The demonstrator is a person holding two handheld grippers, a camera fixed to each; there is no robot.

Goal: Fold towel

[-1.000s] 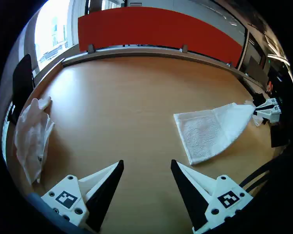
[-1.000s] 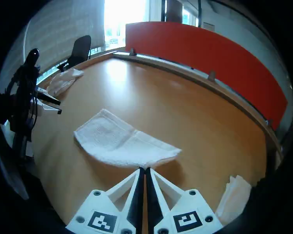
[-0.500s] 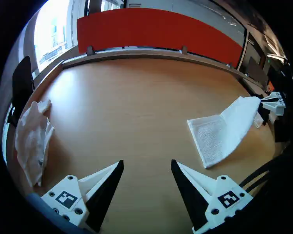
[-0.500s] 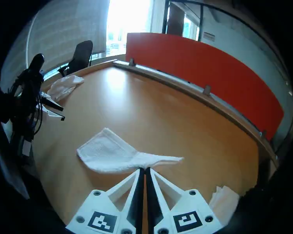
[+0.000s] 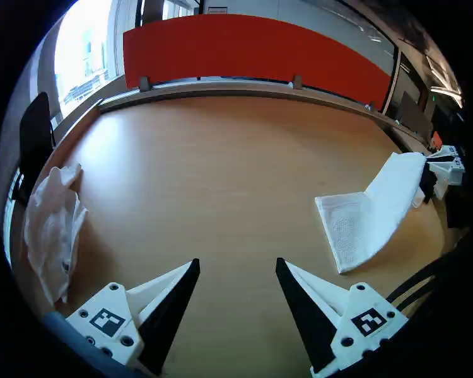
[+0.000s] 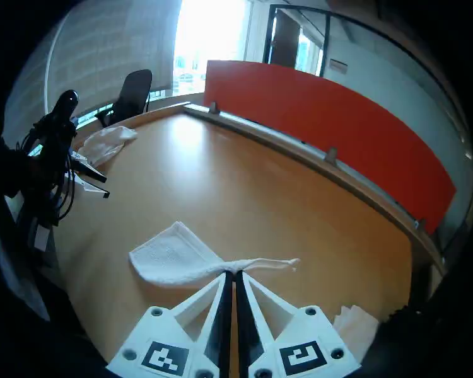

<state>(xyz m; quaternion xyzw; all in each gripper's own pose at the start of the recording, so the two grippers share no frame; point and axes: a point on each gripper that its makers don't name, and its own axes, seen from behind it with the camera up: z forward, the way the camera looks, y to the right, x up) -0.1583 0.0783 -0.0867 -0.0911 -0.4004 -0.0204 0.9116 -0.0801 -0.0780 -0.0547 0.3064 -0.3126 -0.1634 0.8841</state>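
In the left gripper view the left gripper hangs over the bare table with its fingers spread wide and nothing between them, on the side away from the red screen. The towel lies well off to that gripper's right, also far from the screen: one half rests flat on the wood while the other rises in a smooth sheet to the right gripper, which has its top edge. A crumpled cloth sits at the opposite end of the table, away from the work. In the right gripper view the right gripper has its fingers closed tight on the lifted towel edge, which stretches into a thin taut line in front of the tips; the flat half lies beyond, toward the left gripper, and the screen runs along the far edge. The fold looks about midway. To do it well, I judge the lifted edge should travel in a low arc over the flat half, held taut so it does not sag or twist, and be lined up with the resting edge before release; the free gripper could pin the flat half so it does not slide.
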